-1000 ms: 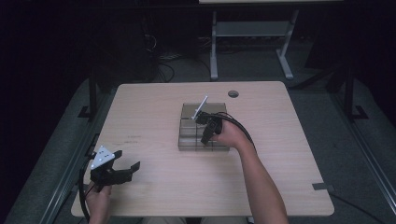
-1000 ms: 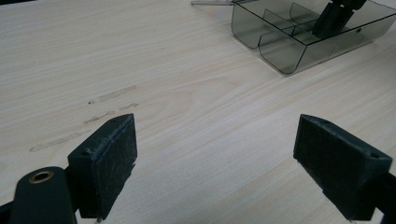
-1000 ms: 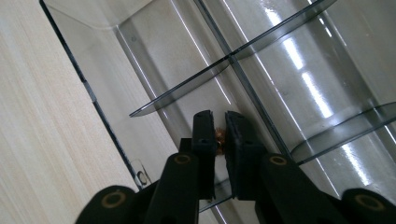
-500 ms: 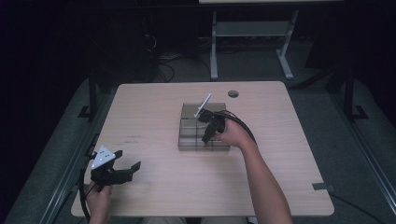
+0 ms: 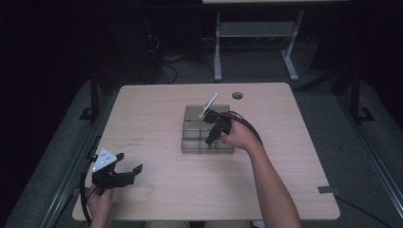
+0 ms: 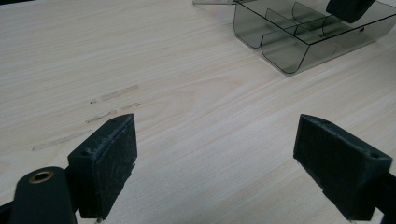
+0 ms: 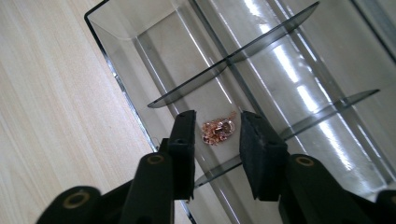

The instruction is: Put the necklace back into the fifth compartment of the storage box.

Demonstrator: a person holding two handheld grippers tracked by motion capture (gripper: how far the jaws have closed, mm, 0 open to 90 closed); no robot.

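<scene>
Copper-coloured trinket, a small tangled piece that could be a chain or charm, lay on the floor of one compartment of the smoky clear organiser tray. In the high view, the organiser tray stood near the middle of the bench, slightly toward its far edge, with the right gripper tipped down into a compartment along the tray's near edge, and the trinket itself was too small to make out. The left gripper rested at the near left corner of the bench, well apart from the tray. In the left gripper view, the left gripper stood released, its jaws spread wide over bare wood with nothing between them, and the tray appeared farther off toward the upper right. In the right gripper view, the right gripper was partly parted and not clenched, with one jaw at each side of the trinket; whether either pad touched it could not be told. The trinket lay between the jaws near their tips, close to the curved divider beyond it. Judged from these views, the approach and alignment were complete, and the job was at its grasp stage. If the piece was being taken out, the closing of the jaws, the lift clear of the dividers and the transfer remained; if it was being put in, only the withdrawal remained.
</scene>
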